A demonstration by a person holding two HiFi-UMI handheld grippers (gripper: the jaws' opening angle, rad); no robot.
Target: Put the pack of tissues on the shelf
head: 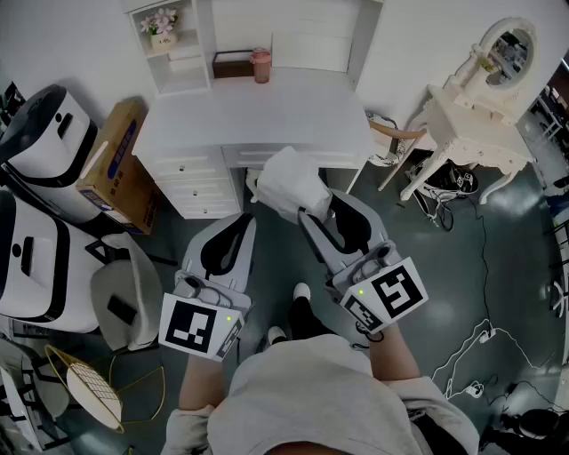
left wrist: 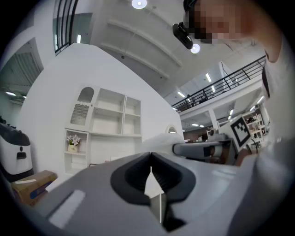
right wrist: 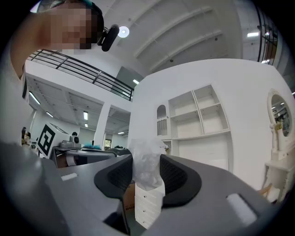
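The pack of tissues (head: pixel 289 184), a soft white plastic-wrapped bundle, is held in front of the white desk (head: pixel 258 115). My right gripper (head: pixel 316 206) is shut on it; in the right gripper view the crinkled wrap (right wrist: pixel 146 168) fills the gap between the black pads (right wrist: pixel 175 177). My left gripper (head: pixel 238 222) hangs level beside it on the left, its jaws shut on nothing (left wrist: pixel 150 156). The white shelf unit (head: pixel 180 44) stands at the desk's back left, with a pot of flowers (head: pixel 162 27) in a compartment. It also shows ahead as the shelf unit (left wrist: pixel 108 124) and, from the right gripper, the shelf unit (right wrist: pixel 198 117).
A brown box (head: pixel 233 64) and a pink cup (head: pixel 260 65) stand at the desk's back. A cardboard box (head: pixel 120 169) leans at the desk's left, by white appliances (head: pixel 40 133). A vanity table with mirror (head: pixel 471 115) stands right. A stool (head: pixel 120 293), a wire basket (head: pixel 84 387) and cables (head: pixel 471 355) are on the floor.
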